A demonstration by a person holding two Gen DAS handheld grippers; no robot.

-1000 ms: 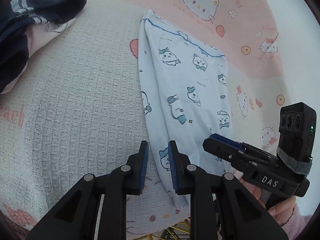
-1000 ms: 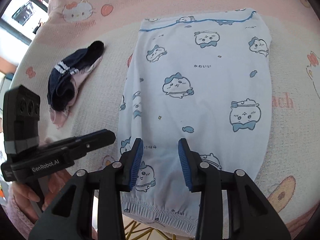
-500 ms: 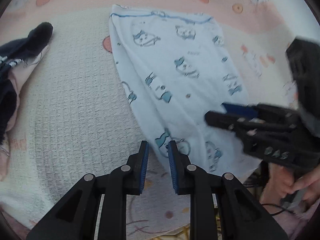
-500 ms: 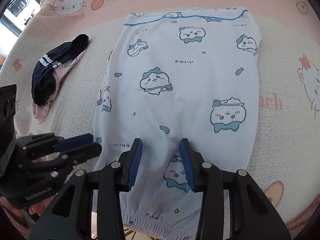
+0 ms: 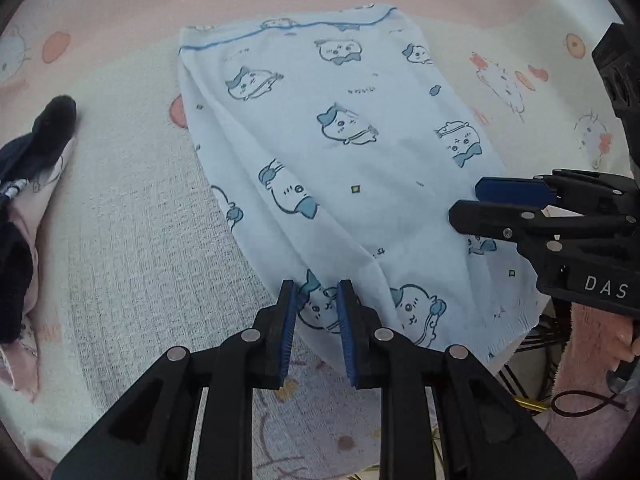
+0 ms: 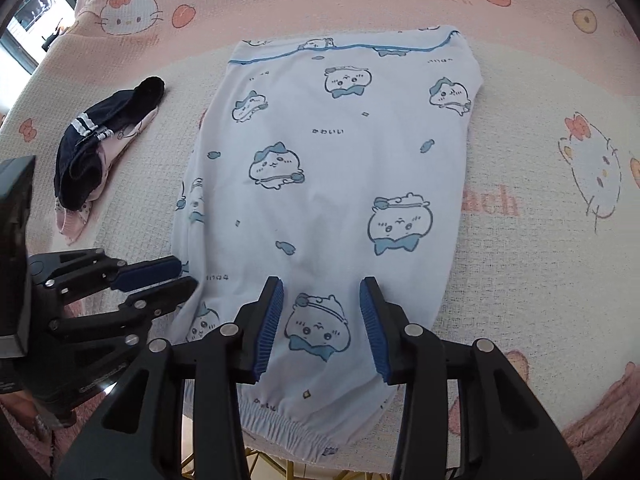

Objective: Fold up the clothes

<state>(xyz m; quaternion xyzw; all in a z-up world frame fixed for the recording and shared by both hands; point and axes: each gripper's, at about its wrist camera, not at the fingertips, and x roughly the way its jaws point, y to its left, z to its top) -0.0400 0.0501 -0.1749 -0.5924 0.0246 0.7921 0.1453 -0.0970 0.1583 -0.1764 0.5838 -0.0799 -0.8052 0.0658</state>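
Light blue pyjama trousers (image 6: 332,184) with cartoon prints lie folded lengthwise on the bed, elastic cuff end (image 6: 288,420) nearest me, blue-piped waist far. They also show in the left wrist view (image 5: 344,152). My left gripper (image 5: 316,308) is open a little and empty, over the near left edge of the trousers; it also shows in the right wrist view (image 6: 176,276). My right gripper (image 6: 320,312) is open and empty above the cuff end; it also shows in the left wrist view (image 5: 468,204).
A dark navy and pink garment heap (image 6: 96,148) lies left of the trousers, also in the left wrist view (image 5: 24,200). The bed carries a cream and pink cartoon-cat blanket (image 6: 540,184). The bed's near edge (image 6: 400,468) runs just below the cuff.
Both grippers have moved in over the cuff end of the trousers. The left gripper has swung right, from the bare blanket onto the trousers' left edge. Both stay open.
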